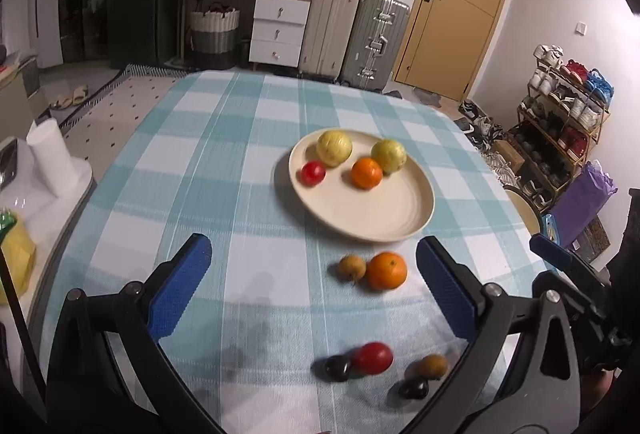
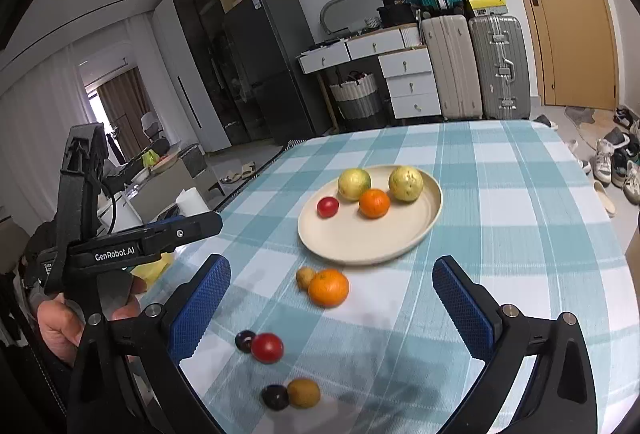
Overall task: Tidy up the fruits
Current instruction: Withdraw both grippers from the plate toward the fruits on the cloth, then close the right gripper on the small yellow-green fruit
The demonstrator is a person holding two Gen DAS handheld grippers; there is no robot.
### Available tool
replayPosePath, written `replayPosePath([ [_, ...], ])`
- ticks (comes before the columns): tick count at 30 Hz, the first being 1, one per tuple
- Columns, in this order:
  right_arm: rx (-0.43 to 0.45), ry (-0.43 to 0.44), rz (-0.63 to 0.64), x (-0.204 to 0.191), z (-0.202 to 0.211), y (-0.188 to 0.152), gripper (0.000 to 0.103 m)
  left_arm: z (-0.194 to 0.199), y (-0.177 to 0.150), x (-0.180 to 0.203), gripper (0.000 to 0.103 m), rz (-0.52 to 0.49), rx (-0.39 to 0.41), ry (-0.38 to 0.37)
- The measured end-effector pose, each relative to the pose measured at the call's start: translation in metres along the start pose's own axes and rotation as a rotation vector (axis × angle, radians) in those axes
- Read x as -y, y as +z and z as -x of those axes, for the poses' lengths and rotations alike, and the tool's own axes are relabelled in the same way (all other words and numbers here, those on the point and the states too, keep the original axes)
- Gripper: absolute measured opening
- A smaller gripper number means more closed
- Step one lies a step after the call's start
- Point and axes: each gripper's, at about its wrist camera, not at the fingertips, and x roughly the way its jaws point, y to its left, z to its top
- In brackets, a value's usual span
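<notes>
A cream plate (image 1: 384,222) (image 2: 352,238) on the checked tablecloth holds two yellow-green fruits (image 1: 334,148) (image 2: 354,184), an orange (image 1: 366,173) (image 2: 374,203) and a small red fruit (image 1: 313,173) (image 2: 327,207). In front of the plate lie a loose orange (image 1: 387,270) (image 2: 329,287) touching a small brown fruit (image 1: 352,267) (image 2: 305,277). Nearer lie a red fruit (image 1: 373,358) (image 2: 267,347), two dark fruits (image 1: 338,368) (image 2: 245,340) and another brown fruit (image 1: 432,367) (image 2: 304,392). My left gripper (image 1: 314,286) and right gripper (image 2: 332,306) both stand open above the cloth, holding nothing.
The table's left edge (image 1: 80,210) borders a side counter with a white paper roll (image 1: 52,158). A hand (image 2: 60,326) holds the left gripper's body at the left of the right wrist view. Suitcases (image 1: 352,34), drawers and a shoe rack (image 1: 560,122) stand beyond the table.
</notes>
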Motion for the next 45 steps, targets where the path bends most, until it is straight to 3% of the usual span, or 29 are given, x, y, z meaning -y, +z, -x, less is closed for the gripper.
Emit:
replayPosePath([
  [16,-0.173,0.073,-0.013,-0.011,-0.019,-0.052,0.101,-0.012,-0.051,-0.022,0.102,0.063,-0.072,-0.019],
  [20,-0.228,0.082,-0.031,-0.011,-0.031,-0.064,0.087,-0.015,-0.059,-0.03,0.102,0.089,-0.093,-0.014],
  [23,-0.257,0.079,-0.06,-0.007,-0.038,-0.07,0.083,-0.016,-0.063,-0.037,0.102,0.103,-0.098,-0.006],
  [38,-0.315,0.131,-0.093,-0.007,-0.05,-0.086,0.037,-0.021,-0.067,-0.042,0.102,0.123,-0.121,-0.009],
  [42,-0.31,0.141,-0.109,-0.005,-0.051,-0.087,0.036,-0.022,-0.066,-0.043,0.102,0.132,-0.121,-0.007],
  [45,-0.298,0.143,-0.13,-0.001,-0.049,-0.086,0.027,-0.021,-0.067,-0.043,0.102,0.13,-0.123,-0.005],
])
